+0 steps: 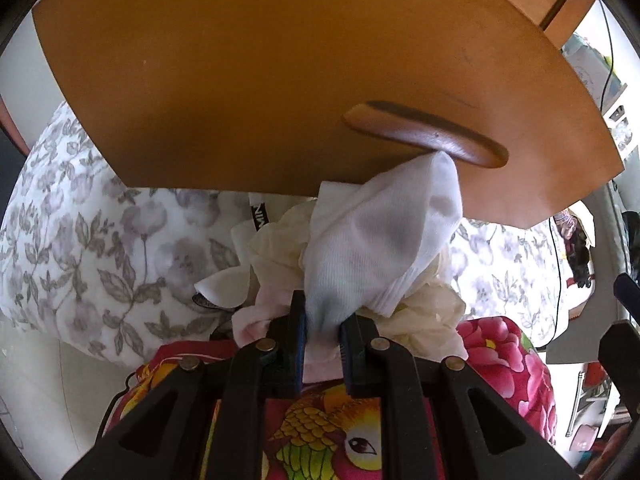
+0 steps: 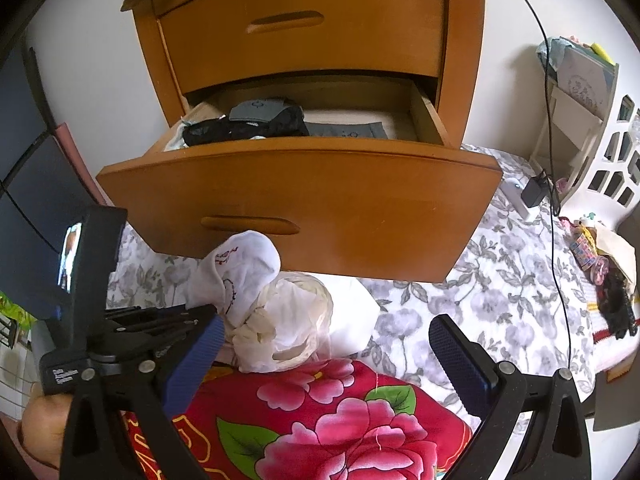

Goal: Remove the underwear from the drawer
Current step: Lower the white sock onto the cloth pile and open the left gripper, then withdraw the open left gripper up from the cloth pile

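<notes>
The left hand-held gripper [image 1: 322, 320] is pinching a soft white ribbed cotton undergarment [image 1: 380, 236], which is hanging out of the drawer, in front of the open orange-brown wooden drawer [image 2: 304, 196] at its six o'clock, above a crumpled cream cloth pile [image 2: 280, 328] on the bed. The right hand-held gripper [image 2: 324, 344] is standing spread and holding nothing. The garment looks light, limp and non-fragile; a pinch on a bunched fold, as here, seems to be holding securely.

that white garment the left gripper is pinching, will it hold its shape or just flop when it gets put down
The white garment is thin ribbed fabric hanging in folds from the left gripper, so it will probably slump. It looks light, and may snag on the cream pile.
</notes>
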Demonstrator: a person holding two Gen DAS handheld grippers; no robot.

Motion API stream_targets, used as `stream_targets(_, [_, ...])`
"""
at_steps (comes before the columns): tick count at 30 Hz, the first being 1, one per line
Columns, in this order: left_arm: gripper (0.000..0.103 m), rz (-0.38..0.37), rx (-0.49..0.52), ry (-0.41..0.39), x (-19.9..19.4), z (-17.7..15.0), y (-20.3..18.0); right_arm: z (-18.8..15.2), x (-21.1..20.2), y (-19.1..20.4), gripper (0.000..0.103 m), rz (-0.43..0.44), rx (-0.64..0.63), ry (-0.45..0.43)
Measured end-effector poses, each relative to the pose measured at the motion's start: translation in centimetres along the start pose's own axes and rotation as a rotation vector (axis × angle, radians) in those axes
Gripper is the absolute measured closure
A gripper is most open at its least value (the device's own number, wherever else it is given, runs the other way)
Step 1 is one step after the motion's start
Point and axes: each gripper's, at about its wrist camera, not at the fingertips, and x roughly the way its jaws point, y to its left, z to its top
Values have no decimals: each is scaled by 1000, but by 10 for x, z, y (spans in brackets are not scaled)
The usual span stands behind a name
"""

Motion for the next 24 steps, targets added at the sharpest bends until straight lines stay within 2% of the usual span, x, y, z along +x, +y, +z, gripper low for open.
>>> stream_targets(2, [85,-4,-4,2,-1,0,1,-1,2,0,0,1,-1,4])
stream_targets(7, [68,-33,-16,-2,-8,0,0,-2,2,1,0,0,-2,3])
stream_targets(14, [57,-36,-18,-49,-32,0,-1,-1,-4,-2,0,-3,7,-15])
stream_targets(16, [47,-34,-17,-75,-42,1,-2,0,-6,-2,0,-3,7,-18])
stream_targets(21, [44,-9,-12,-134,-66,1,-1,1,-10,-1,0,-4,10,-31])
stream_targets(24, [15,48,11,-192,-82,0,-4,2,-12,-2,0,-5,15,-40])
